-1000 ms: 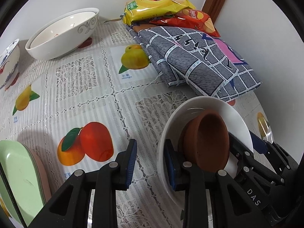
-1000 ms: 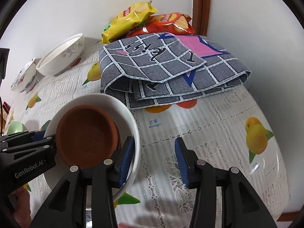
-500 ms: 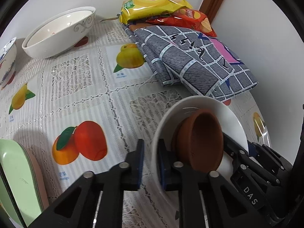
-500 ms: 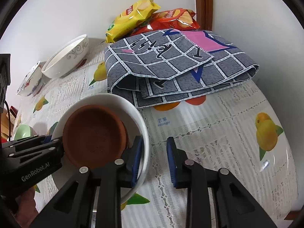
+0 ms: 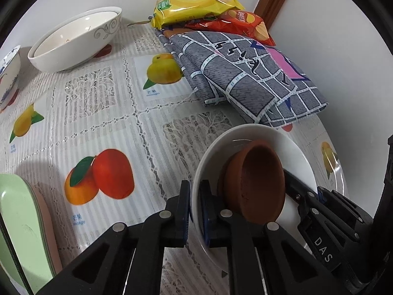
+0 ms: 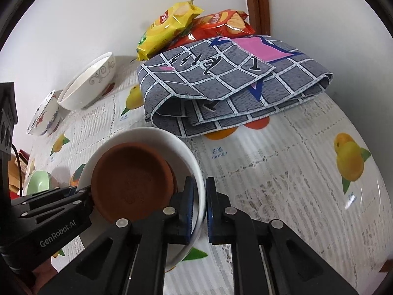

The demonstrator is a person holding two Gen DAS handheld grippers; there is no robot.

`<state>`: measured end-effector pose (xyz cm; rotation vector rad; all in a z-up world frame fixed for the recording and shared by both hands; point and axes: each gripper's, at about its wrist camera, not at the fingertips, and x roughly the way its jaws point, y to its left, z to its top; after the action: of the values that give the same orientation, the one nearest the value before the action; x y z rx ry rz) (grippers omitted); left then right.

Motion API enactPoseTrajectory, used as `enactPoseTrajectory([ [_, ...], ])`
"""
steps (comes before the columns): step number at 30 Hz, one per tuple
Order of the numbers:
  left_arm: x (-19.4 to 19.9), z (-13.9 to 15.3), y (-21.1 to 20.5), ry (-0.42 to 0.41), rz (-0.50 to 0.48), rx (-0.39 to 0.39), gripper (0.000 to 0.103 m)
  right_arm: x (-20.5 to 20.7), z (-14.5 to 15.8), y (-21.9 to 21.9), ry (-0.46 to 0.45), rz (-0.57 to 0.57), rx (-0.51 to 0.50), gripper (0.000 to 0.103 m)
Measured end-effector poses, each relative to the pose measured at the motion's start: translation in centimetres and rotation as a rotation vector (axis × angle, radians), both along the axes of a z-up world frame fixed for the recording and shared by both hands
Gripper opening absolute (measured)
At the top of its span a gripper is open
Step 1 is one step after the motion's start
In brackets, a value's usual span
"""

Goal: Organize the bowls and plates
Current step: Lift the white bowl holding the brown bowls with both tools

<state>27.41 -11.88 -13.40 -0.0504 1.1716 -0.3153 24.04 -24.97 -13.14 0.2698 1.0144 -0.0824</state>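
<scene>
Table covered by a glossy plastic tablecloth (image 5: 103, 123) with lace pattern and printed mangoes, pushed into a corner of white walls with a brown wooden door frame (image 6: 255, 5). Near table edge, a white ceramic bowl (image 5: 216, 152) holds a terracotta-brown clay saucer (image 5: 255, 179) tilted inside it. Left gripper (image 5: 194, 211) is clamped tight on the bowl's near-left rim; right gripper (image 6: 200, 205) is pinched on the opposite rim, one pad inside, one outside. Behind the bowl lies a folded grey checked cloth (image 6: 221, 88) with a pink patch, and on its far end a yellow chip bag (image 5: 194, 2) and a red chip bag (image 5: 235, 22). By the back wall, a large white bowl with grey scroll trim (image 5: 73, 39), beside it a small blue-and-red patterned bowl (image 6: 44, 118). Stacked pale green plates (image 5: 17, 228) at left edge.
</scene>
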Motion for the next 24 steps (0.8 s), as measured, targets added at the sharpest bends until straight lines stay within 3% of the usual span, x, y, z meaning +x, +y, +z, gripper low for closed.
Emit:
enactPoseTrajectory([
  [24,-3.4,3.8,3.2,-0.053,0.023,0.004,0.009,-3.1,3.5,3.1,-0.049,-0.006,0.012,0.009],
])
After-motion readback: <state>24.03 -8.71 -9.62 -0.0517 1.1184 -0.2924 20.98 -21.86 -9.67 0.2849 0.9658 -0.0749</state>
